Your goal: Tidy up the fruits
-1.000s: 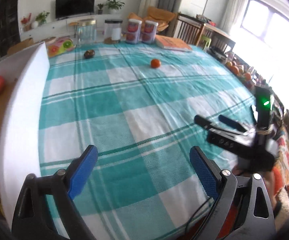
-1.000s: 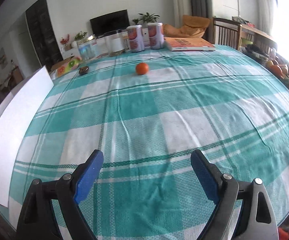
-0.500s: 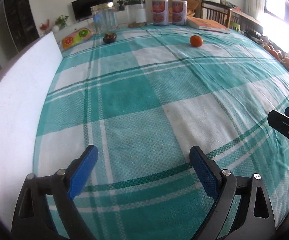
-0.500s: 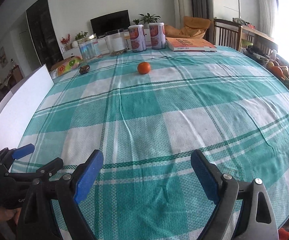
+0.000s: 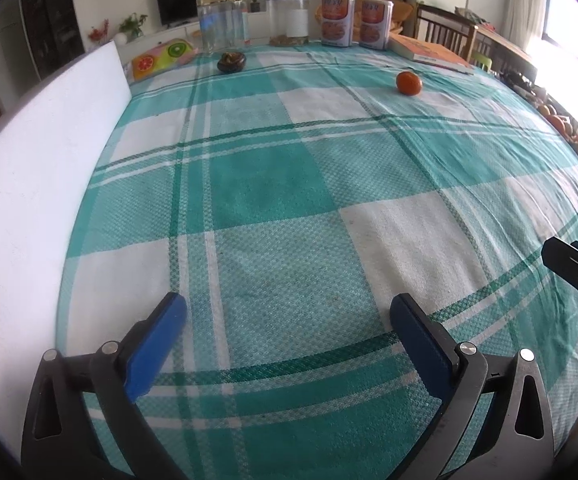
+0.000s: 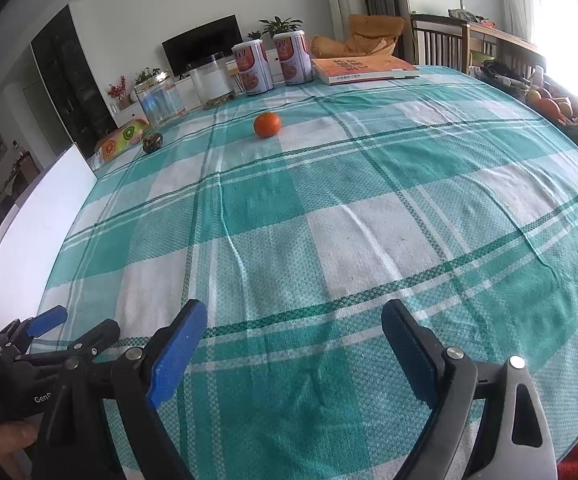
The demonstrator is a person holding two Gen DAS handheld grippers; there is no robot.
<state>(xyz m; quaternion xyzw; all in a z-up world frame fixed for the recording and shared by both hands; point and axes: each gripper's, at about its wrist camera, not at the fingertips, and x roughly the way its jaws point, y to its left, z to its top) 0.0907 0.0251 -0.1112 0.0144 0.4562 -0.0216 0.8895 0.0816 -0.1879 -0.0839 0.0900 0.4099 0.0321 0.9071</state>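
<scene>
An orange tangerine (image 5: pixel 409 83) (image 6: pixel 267 124) lies far off on the teal plaid tablecloth (image 5: pixel 289 208). A dark, round fruit (image 5: pixel 231 62) (image 6: pixel 152 142) sits further left, near the jars. My left gripper (image 5: pixel 288 304) hovers low over the near cloth; its jaws are opening and nothing is between them. It also shows at the lower left of the right wrist view as the left gripper (image 6: pixel 81 320). My right gripper (image 6: pixel 293 310) is open and empty over the near cloth; the right gripper (image 5: pixel 565 250) pokes in at the left wrist view's right edge.
A white foam box wall (image 5: pixel 29 184) (image 6: pixel 45 216) runs along the table's left side. At the far edge stand two glass jars (image 5: pixel 221 20), two red cans (image 5: pixel 337 20), a book (image 6: pixel 363 69) and a fruit-print pack (image 5: pixel 161 58). More oranges (image 6: pixel 549 108) lie off the right edge.
The left wrist view swung away from the box interior with its red fruit and dropped toward the cloth. The left gripper came into the right wrist view and its fingers spread slightly wider.
</scene>
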